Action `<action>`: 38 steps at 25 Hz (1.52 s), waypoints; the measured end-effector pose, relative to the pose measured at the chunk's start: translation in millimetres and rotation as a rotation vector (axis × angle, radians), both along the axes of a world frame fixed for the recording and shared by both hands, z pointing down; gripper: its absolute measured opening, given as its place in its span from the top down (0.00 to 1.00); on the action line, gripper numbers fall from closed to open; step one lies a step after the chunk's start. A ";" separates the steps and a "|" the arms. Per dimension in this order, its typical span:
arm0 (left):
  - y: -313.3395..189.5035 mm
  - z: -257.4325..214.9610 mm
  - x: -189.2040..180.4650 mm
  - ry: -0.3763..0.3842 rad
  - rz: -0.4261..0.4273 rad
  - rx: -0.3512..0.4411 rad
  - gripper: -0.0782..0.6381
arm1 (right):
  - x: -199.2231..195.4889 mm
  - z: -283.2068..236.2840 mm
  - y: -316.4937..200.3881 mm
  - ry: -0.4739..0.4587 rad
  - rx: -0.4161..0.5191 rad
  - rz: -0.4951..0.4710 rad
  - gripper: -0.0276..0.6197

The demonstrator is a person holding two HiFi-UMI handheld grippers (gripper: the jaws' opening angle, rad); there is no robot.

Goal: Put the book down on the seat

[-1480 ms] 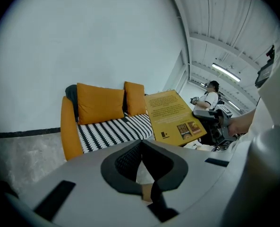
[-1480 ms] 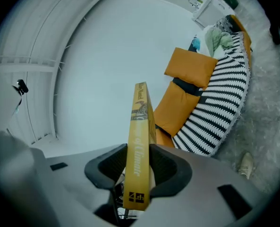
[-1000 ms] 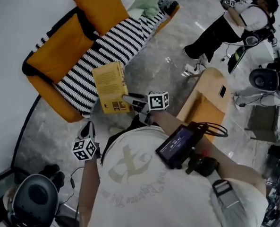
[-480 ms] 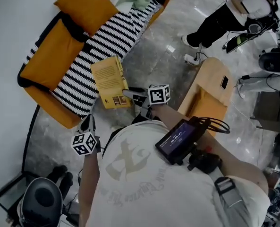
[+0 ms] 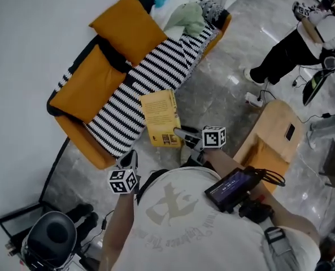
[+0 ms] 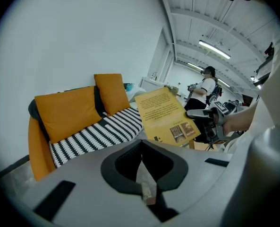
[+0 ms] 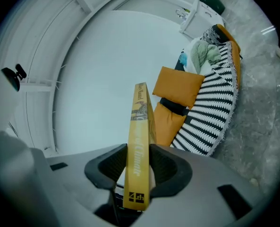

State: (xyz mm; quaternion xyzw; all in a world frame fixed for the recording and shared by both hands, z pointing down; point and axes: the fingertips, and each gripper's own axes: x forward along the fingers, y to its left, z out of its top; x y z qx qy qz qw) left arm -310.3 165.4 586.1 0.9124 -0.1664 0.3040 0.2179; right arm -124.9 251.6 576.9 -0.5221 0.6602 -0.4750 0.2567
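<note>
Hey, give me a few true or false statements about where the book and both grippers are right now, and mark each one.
The right gripper has its fingers closed on the yellow book. True.
The book already lies on the striped seat. False: it is held in the air, off the seat.
The left gripper holds a cushion. False: it is empty, fingers together.
Two orange cushions sit on the sofa. True.

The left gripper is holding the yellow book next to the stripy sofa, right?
No, the right gripper holds the yellow book, jaws clamped on its spine, as the right gripper view shows. It is next to the stripy sofa.
</note>
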 end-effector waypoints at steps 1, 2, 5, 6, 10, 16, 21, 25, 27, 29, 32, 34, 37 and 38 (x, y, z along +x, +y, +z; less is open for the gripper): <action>-0.2 -0.4 3.9 0.002 -0.001 0.002 0.87 | 3.3 1.5 1.1 0.003 0.000 0.000 0.71; -1.0 -1.7 12.0 0.003 -0.002 0.006 0.87 | 10.7 3.3 1.7 0.003 0.000 0.002 0.71; -1.8 -10.6 63.7 -0.021 -0.006 0.029 0.87 | 58.4 11.1 7.2 -0.024 -0.006 0.002 0.71; -0.4 -14.4 87.6 -0.036 -0.008 0.037 0.87 | 80.4 14.2 11.7 -0.039 -0.012 0.000 0.71; 1.3 -25.1 156.6 -0.058 -0.025 0.056 0.87 | 141.4 16.5 24.7 -0.053 -0.028 -0.016 0.71; 0.3 -24.1 174.0 -0.060 -0.005 0.067 0.87 | 148.3 20.5 31.6 -0.026 -0.040 -0.020 0.71; -4.9 -22.8 189.5 -0.057 0.024 0.058 0.87 | 161.0 29.8 30.6 -0.032 -0.067 0.026 0.71; -16.1 -11.2 203.4 -0.047 0.030 0.032 0.87 | 174.6 35.0 25.6 -0.012 -0.103 0.052 0.71; -20.6 -6.7 213.9 -0.042 0.042 0.023 0.87 | 182.6 36.2 24.0 -0.001 -0.117 0.057 0.71; -29.0 -2.8 226.3 -0.038 0.058 0.016 0.87 | 192.9 38.0 18.8 0.012 -0.133 0.063 0.71; -49.9 2.9 247.8 -0.027 0.085 0.007 0.87 | 213.8 47.0 2.5 0.041 -0.168 0.080 0.71; -64.1 3.7 257.7 -0.019 0.095 0.006 0.87 | 223.0 44.5 -12.3 0.046 -0.175 0.093 0.71; -80.4 1.7 262.8 -0.014 0.094 0.002 0.87 | 227.6 40.9 -29.8 0.059 -0.185 0.088 0.71; -86.4 1.2 263.6 -0.013 0.092 0.000 0.87 | 228.7 40.2 -36.4 0.067 -0.190 0.081 0.71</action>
